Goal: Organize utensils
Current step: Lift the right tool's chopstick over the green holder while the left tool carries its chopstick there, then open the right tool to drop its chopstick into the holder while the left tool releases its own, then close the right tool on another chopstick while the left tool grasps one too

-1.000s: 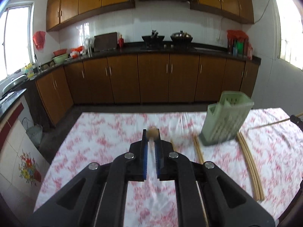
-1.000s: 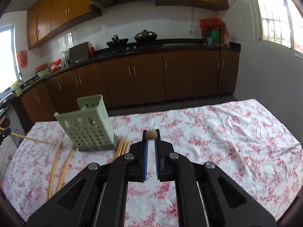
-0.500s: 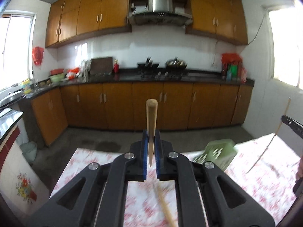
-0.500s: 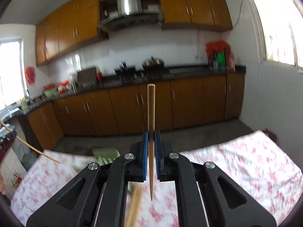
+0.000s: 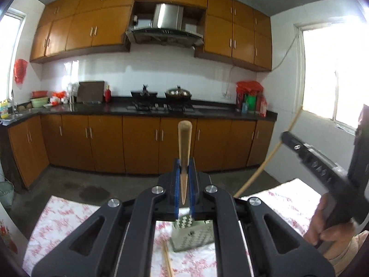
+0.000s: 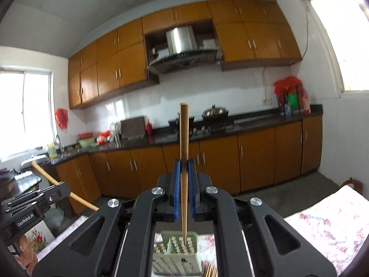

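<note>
My left gripper (image 5: 184, 168) is shut on a wooden chopstick (image 5: 184, 143) that stands upright between its blue pads. The right gripper (image 6: 184, 168) is likewise shut on a second chopstick (image 6: 184, 138), held vertical, thin tip down over the pale green perforated utensil holder (image 6: 177, 256). In the left wrist view the holder (image 5: 191, 235) sits on the floral tablecloth below the fingers, with the right gripper (image 5: 286, 136) and its chopstick (image 5: 260, 170) at the right. The left gripper (image 6: 57, 190) shows at the left of the right wrist view.
More chopsticks (image 5: 167, 262) lie on the floral tablecloth (image 5: 57, 226) beside the holder, others (image 6: 211, 271) at its right. A hand (image 5: 327, 226) grips the right tool. Brown kitchen cabinets (image 5: 138, 143) and a dark counter run behind the table.
Both grippers have risen from the table and tipped up, each lifting a chopstick from pointing forward to standing upright. The holder now sits low under the fingers.
</note>
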Tool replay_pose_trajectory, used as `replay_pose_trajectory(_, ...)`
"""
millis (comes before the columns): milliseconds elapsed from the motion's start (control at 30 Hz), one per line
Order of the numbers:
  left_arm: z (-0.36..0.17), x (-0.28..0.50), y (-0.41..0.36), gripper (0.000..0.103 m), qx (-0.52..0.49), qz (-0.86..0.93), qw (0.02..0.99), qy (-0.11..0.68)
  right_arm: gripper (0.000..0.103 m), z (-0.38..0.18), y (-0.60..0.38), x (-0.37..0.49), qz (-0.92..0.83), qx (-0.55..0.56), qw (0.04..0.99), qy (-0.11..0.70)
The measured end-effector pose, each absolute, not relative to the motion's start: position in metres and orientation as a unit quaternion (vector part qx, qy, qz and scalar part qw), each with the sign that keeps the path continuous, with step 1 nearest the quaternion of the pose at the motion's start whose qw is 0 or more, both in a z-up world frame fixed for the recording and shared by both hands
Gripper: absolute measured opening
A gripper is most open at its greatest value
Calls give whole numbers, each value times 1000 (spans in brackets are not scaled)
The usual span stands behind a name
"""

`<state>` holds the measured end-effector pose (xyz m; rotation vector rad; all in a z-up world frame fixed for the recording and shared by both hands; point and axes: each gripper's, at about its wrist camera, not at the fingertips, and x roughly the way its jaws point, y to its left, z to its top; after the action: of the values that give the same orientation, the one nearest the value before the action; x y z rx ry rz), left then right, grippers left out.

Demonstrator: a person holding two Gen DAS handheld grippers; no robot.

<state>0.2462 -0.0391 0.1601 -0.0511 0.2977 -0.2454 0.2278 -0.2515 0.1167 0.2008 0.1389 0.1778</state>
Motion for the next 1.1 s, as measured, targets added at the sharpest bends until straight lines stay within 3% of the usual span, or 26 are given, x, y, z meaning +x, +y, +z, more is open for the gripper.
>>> replay_pose_trajectory(433, 94, 272, -52, 10, -23, -126, 968, 215, 10, 79, -249, 244, 98, 102, 978, 153)
replay_pose_trajectory(567, 95, 266, -46, 28, -26, -120, 969, 212, 36, 83, -252, 237, 95, 100, 978, 156)
replay_pose_trajectory(867, 111, 221, 3, 41, -65, -85, 979, 174, 36, 82, -287, 200, 56, 122, 977, 164)
replay_pose_trajectory(967, 90, 208, 25, 42, -67, -48, 977, 197, 36, 45, -292, 202, 44, 114, 965, 231)
replay_pose_trajectory(1100, 34, 207, 45, 41, -58, -16, 960, 273, 19, -36, -277, 215, 76, 101, 922, 366)
